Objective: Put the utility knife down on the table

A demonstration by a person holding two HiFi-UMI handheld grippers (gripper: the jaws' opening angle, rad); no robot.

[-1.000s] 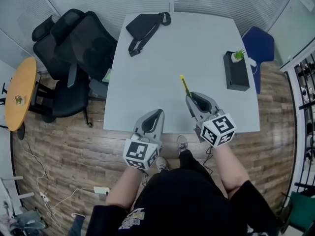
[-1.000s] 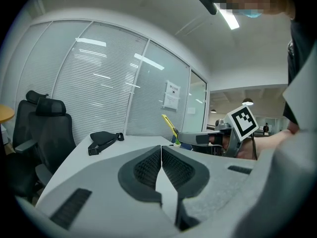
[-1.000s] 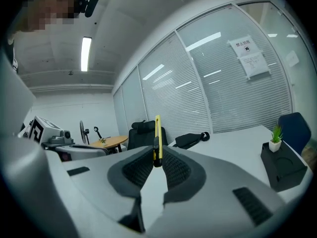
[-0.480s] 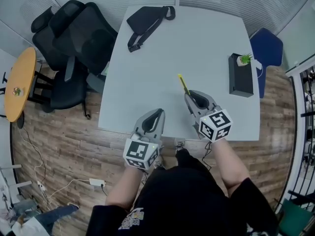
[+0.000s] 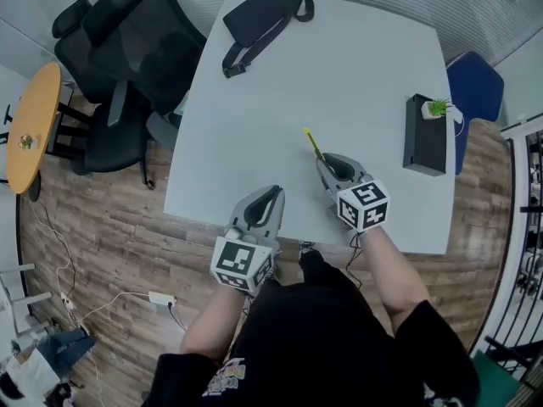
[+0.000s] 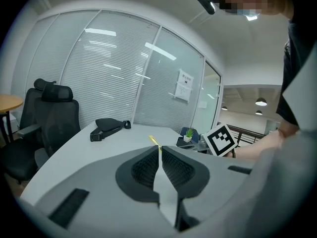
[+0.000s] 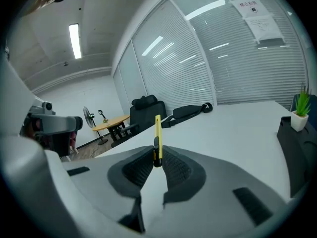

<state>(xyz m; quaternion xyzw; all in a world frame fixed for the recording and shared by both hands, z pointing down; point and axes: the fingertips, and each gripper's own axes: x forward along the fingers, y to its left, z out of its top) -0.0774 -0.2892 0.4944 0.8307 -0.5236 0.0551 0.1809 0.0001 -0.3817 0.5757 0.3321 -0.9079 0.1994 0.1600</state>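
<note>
Little has changed over the past second. The right gripper [image 5: 321, 161] stays clamped on the yellow knife [image 5: 313, 144], which juts out past its jaws and points away from the person. It has held its place over the table [image 5: 254, 125], well left of the black box [image 5: 424, 138], and the knife looks clear of the surface. The left gripper [image 5: 273, 192], further left of the box, remains pressed together on nothing. The put-down has likely not begun, and lowering and letting go are both still to come.
</note>
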